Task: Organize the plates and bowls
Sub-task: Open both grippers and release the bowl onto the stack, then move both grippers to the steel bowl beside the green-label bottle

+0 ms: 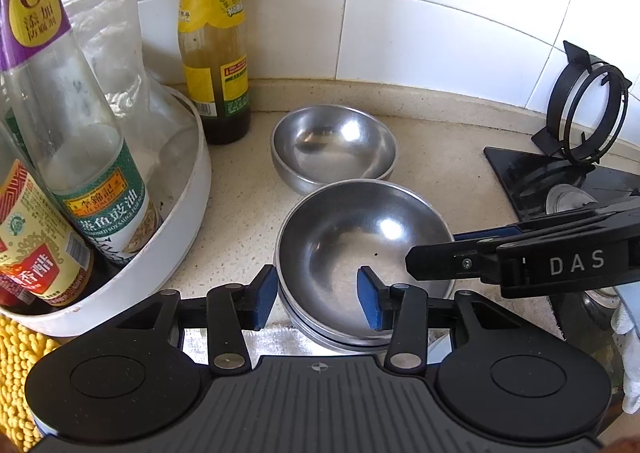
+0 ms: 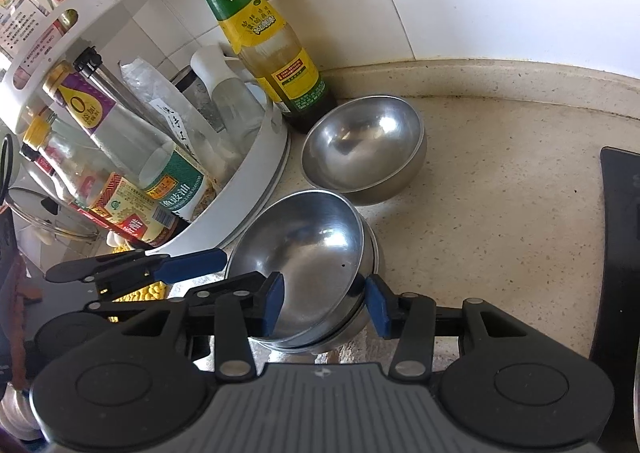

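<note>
Nesting low in the frame's centre, the bowl stack (image 1: 360, 249) sits on our desk (image 1: 460, 157); both left gripper (image 1: 318, 299) and right gripper (image 2: 326, 303) fingers straddle its rim, released. We risk tipping it against the single bowl (image 1: 334, 145) behind.

bare counter (image 2: 500, 213) open right of the bowls (image 2: 320, 253), white bottle rack (image 2: 256, 189) crowding their left, wall behind

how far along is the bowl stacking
Done: the near steel bowls sit nested in a stack on the counter. In hand: left gripper and right gripper each straddle that stack's rim, pads apart. Left: the far bowl stands alone by the sauce bottle.
</note>
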Available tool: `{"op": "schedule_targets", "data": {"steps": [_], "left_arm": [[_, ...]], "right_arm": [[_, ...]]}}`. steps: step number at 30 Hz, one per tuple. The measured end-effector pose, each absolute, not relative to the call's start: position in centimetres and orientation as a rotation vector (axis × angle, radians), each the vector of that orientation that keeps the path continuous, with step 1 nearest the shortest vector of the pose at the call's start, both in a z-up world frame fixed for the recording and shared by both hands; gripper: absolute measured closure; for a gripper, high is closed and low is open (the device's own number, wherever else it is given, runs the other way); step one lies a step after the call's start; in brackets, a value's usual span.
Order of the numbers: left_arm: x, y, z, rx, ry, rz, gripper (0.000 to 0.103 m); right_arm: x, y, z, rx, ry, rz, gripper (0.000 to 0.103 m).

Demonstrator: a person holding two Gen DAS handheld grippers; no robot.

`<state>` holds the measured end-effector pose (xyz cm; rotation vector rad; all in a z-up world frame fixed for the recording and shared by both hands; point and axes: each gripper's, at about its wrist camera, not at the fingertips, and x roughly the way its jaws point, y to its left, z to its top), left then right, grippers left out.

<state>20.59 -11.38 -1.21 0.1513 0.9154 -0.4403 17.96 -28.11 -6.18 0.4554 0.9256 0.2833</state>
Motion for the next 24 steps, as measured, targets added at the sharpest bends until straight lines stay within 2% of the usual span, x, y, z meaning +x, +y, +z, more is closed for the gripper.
{"op": "schedule_targets", "data": {"steps": [24], "left_arm": [[24.5, -13.7, 0.5, 0.19, 0.856, -0.413, 0.039]], "right_arm": [[20.7, -30.4, -4.3, 0.438, 0.873, 0.228, 0.05]]}}
